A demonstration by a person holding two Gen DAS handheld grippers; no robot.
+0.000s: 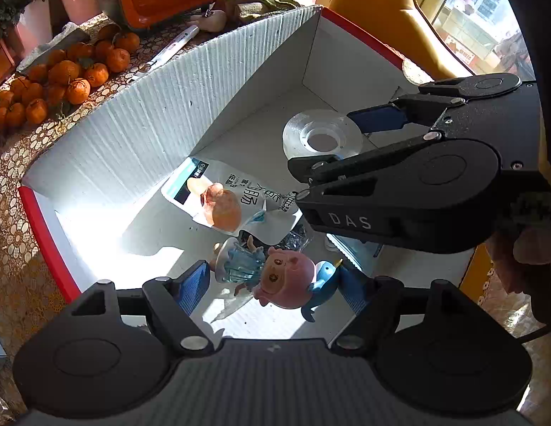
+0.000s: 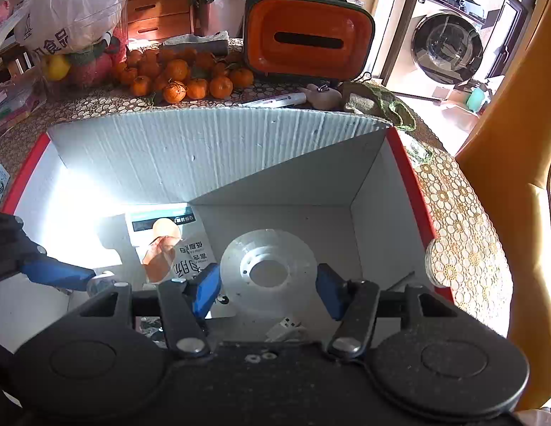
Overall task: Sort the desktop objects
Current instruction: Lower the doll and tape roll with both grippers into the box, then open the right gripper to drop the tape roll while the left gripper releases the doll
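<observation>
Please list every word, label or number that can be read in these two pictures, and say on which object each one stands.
"DAS": white letters on the black body of the right gripper, seen from the left wrist view.
"食品": dark characters on the plastic bag behind the tangerines.
Snack packet in the white box: large Chinese characters, upside down and creased, not readable with certainty.
Washing machine: panel label too small.

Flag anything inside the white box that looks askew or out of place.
The toy figures lie toppled in a heap, and the snack packet lies crumpled and skewed to the box walls. The tape roll lies flat. Nothing looks spilled or broken.
</observation>
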